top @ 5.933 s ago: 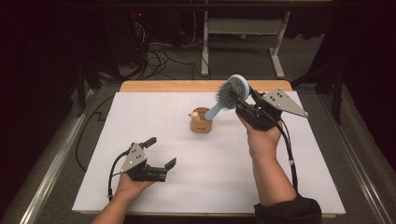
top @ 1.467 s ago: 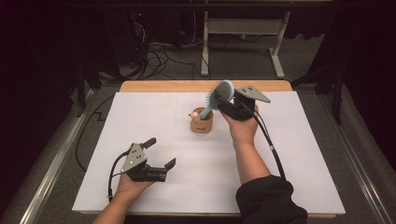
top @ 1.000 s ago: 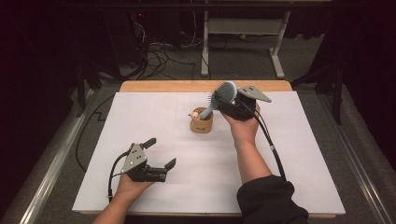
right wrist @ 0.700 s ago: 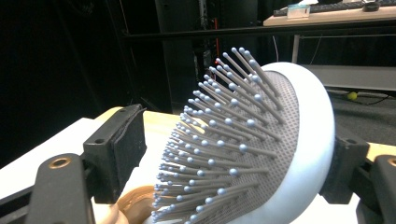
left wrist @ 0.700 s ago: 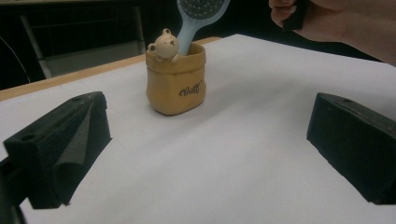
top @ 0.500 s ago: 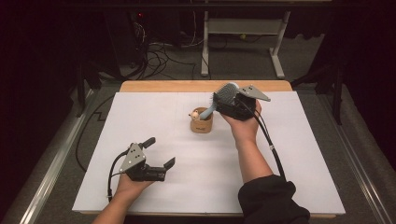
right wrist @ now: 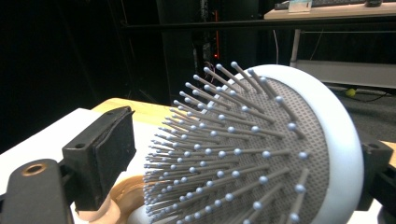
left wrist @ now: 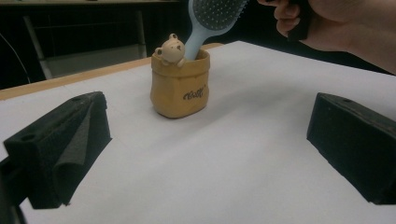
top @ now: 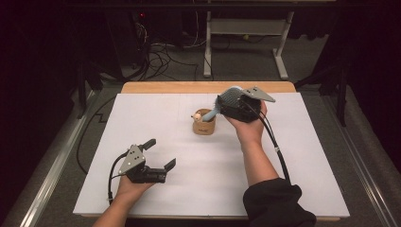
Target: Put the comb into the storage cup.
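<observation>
A tan sack-shaped cup (top: 204, 126) with a small bear on its rim stands at the middle of the white table. A pale blue hairbrush (top: 230, 97) has its handle down in the cup and its head leaning up to the right. My right gripper (top: 226, 105) is around that head. In the right gripper view the hairbrush (right wrist: 261, 154) sits between the jaws, its back against the right one and its bristle tips just short of the left one. My left gripper (top: 161, 152) rests open at the front left, holding nothing, and faces the cup (left wrist: 180, 86) and hairbrush (left wrist: 212, 11).
The white sheet (top: 142, 118) covers the table, with a wooden edge (top: 165, 87) along the back. Behind the table are cables on the floor and a metal desk frame (top: 246, 28). The right hand (left wrist: 336, 28) shows at the upper right of the left gripper view.
The right gripper has carried the hairbrush left and down, so the handle now sits in the cup and the head leans lower. The left gripper has not moved.
</observation>
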The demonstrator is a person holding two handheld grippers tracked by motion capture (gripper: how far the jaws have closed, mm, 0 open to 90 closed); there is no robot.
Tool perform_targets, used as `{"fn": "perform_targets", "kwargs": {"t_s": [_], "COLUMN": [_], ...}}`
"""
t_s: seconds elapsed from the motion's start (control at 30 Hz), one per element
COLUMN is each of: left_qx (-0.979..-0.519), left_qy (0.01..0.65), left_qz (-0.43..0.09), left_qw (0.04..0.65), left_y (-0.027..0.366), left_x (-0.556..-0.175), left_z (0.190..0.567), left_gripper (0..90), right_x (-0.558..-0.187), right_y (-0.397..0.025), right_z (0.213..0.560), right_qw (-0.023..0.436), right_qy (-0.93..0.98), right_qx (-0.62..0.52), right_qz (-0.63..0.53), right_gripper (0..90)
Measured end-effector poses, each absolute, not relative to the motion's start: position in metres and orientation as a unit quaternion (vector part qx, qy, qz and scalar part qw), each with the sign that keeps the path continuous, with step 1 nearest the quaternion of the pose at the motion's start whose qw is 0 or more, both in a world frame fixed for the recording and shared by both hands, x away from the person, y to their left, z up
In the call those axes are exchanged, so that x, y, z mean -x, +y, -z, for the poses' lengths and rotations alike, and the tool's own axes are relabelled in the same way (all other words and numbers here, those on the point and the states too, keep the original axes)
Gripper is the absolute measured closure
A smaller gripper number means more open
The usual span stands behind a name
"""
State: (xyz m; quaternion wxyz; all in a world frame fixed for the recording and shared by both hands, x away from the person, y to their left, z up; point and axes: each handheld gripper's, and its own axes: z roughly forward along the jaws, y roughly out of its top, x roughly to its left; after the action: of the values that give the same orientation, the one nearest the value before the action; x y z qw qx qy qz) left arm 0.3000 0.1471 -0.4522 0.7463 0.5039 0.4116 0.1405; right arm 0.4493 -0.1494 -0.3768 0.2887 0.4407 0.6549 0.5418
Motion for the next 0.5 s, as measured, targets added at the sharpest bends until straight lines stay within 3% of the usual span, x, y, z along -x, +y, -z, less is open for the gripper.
{"fn": "perform_targets", "kwargs": {"t_s": [0.5], "left_qx": [-0.506], "left_qy": [0.412], "left_qz": [-0.141], "left_qw": [0.744], "left_y": [0.1472], "left_x": [-0.3009], "left_z": [0.453], "left_gripper": [0.7], "right_x": [-0.4478], "right_y": [-0.1531], "right_z": [0.3791], "right_qw": [0.292], "right_qy": [0.657], "right_qx": [-0.45], "right_qz": [-0.53], "right_gripper": [2.7]}}
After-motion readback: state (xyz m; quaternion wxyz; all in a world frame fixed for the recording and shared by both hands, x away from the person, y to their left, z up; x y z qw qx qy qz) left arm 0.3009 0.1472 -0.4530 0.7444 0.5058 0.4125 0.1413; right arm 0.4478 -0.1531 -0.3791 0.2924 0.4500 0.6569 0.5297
